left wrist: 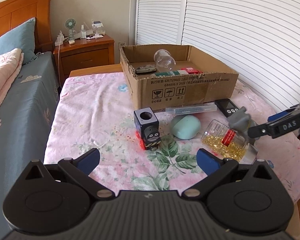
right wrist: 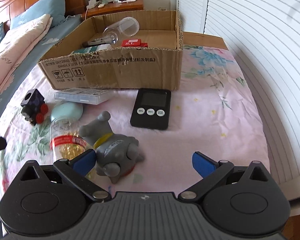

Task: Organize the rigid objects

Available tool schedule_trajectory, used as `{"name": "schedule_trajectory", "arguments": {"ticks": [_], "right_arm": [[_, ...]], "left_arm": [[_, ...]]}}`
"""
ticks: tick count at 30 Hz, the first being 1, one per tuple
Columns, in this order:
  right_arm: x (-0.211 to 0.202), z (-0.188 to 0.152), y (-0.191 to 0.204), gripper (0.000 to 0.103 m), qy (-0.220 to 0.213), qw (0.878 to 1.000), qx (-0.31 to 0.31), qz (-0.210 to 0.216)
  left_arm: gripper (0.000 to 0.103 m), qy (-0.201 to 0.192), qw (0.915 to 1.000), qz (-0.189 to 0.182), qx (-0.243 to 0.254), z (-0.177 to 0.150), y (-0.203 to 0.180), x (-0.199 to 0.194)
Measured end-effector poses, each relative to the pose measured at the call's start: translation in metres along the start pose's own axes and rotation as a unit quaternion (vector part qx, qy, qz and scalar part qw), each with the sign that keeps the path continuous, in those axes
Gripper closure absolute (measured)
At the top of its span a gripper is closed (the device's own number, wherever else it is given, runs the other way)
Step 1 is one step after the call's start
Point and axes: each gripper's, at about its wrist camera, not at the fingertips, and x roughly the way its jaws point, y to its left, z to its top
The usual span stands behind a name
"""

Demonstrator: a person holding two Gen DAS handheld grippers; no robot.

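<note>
A cardboard box (left wrist: 182,92) (right wrist: 118,74) stands at the back of the pink floral cloth and holds a clear cup (left wrist: 164,61), a red box (right wrist: 132,42) and other items. In front lie a black toy train (left wrist: 149,133) (right wrist: 33,108), a mint case (left wrist: 186,127) (right wrist: 67,111), a clear flat case (left wrist: 190,109) (right wrist: 82,97), a black timer (right wrist: 151,108) (left wrist: 227,106), a jar of yellow capsules (left wrist: 224,142) (right wrist: 67,142) and a grey toy elephant (right wrist: 114,148) (left wrist: 240,121). My left gripper (left wrist: 148,160) is open and empty, near the train. My right gripper (right wrist: 144,160) is open, with the elephant by its left finger.
A bed with blue sheet and pink quilt (left wrist: 14,92) lies to the left. A wooden nightstand (left wrist: 84,50) with a small fan stands behind. White louvred doors (left wrist: 240,30) run along the right. The table's wooden edge (right wrist: 214,38) shows at the far right.
</note>
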Motion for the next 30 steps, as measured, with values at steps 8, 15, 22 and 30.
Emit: {"name": "schedule_trajectory", "arguments": {"ticks": [8, 15, 22, 30], "right_arm": [[-0.027, -0.004, -0.007, 0.0, -0.017, 1.0, 0.005, 0.006], [-0.034, 0.009, 0.009, 0.0, -0.053, 0.998, 0.004, 0.02], [-0.039, -0.002, 0.003, 0.0, -0.061, 0.998, 0.006, -0.023], [-0.045, -0.055, -0.015, 0.0, -0.04, 0.998, 0.033, -0.038]], "left_arm": [[0.001, -0.004, 1.0, -0.002, 0.007, 0.001, -0.001, -0.001], [0.001, -0.01, 0.9998, -0.004, 0.015, 0.0, -0.005, -0.007], [0.001, -0.012, 0.9997, 0.001, 0.023, -0.003, -0.005, -0.01], [0.001, 0.001, 0.9991, -0.017, 0.038, -0.004, -0.009, 0.0]]}}
